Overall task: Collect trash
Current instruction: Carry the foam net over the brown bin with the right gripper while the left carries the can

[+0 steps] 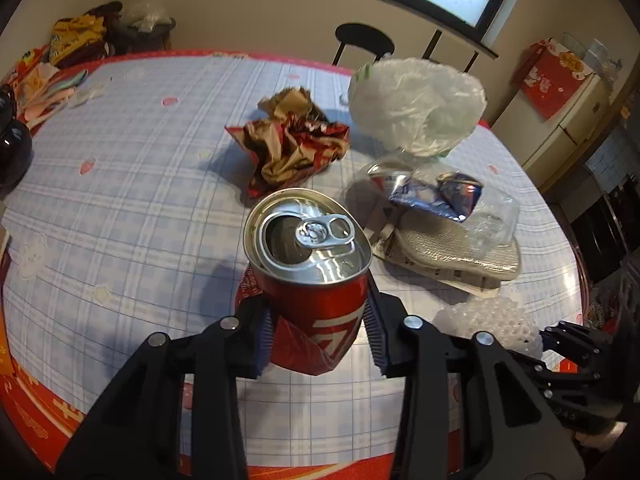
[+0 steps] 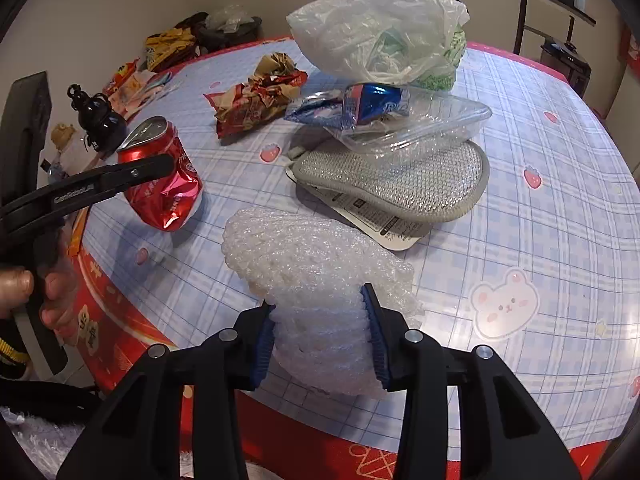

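Over the checked table (image 1: pixel 120 184), dented red can (image 1: pixel 316 280) upright between left gripper (image 1: pixel 320 332) fingers

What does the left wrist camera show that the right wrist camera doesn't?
Only the left wrist view shows the red can's open top and pull tab, and the red box at the wall. Only the right wrist view shows the bear sticker and a hand. Both show the foam net, crumpled wrapper and plastic bag.

Can (image 1: pixel 312 276) near tabletop (image 1: pixel 120 168) edge – wrapper (image 1: pixel 292 144) behind it, bag (image 1: pixel 416 104) on tray (image 2: pixel 420 128) to the right.
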{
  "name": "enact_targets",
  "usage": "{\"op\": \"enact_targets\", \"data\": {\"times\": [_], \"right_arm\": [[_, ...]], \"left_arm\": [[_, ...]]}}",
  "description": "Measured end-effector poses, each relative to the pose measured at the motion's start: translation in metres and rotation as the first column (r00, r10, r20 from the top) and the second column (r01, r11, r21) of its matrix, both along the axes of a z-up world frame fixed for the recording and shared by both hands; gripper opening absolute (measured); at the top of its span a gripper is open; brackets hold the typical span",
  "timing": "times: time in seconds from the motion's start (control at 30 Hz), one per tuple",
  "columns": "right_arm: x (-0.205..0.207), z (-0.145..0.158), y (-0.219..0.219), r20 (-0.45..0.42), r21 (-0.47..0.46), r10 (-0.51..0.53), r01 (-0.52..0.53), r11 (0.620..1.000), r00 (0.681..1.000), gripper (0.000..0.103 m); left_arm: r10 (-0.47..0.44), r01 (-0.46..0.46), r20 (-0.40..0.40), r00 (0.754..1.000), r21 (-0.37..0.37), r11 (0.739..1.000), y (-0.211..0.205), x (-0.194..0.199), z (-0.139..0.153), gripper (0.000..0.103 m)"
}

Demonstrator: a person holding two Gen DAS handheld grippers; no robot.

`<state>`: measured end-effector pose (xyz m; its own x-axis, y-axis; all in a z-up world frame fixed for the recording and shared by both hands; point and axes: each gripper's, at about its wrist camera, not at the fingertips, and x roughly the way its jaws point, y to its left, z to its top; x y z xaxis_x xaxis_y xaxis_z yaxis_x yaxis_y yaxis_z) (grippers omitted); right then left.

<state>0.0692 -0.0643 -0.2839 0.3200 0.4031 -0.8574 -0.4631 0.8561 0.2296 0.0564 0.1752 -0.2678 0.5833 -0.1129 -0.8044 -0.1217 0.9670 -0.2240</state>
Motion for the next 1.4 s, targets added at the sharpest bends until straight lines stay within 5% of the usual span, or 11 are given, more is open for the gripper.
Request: {"op": "enact_targets", "data": {"times": [0.37,0.5,0.83,1.17,1.4], "right_arm": [[-0.006,0.042,-0.016,0.102,0.041,0.018,-0.022,0.999,0.995,0.039],[-0.009,0.061,-0.033,0.156,0.052,0.023,-0.031,0.998,0.988,0.039],[-0.005,0.088,-0.104,0.226,0.073,-0.009,-0.008,0.997,0.974,0.038],[0.013,0.101,-0.242,0.287,0.078,-0.190,0.175,0.982,0.939,0.038],[0.038,0.081,-0.378,0.285,0.014,-0.403,0.417,0.909,0.869,0.038]], "left_arm": [[-0.043,0.044,0.176,0.983,0.002,0.999,-0.030,-0.023,0.057,0.033],[-0.045,0.047,0.193,0.980,-0.003,0.999,-0.045,-0.027,0.065,0.013],[-0.048,0.053,0.249,0.967,-0.014,0.998,-0.113,-0.031,0.088,0.012],[-0.147,0.139,0.306,0.941,0.050,0.989,-0.226,-0.012,0.112,0.012],[-0.200,0.189,0.304,0.931,0.064,0.980,-0.296,0.004,0.108,0.013]]}}
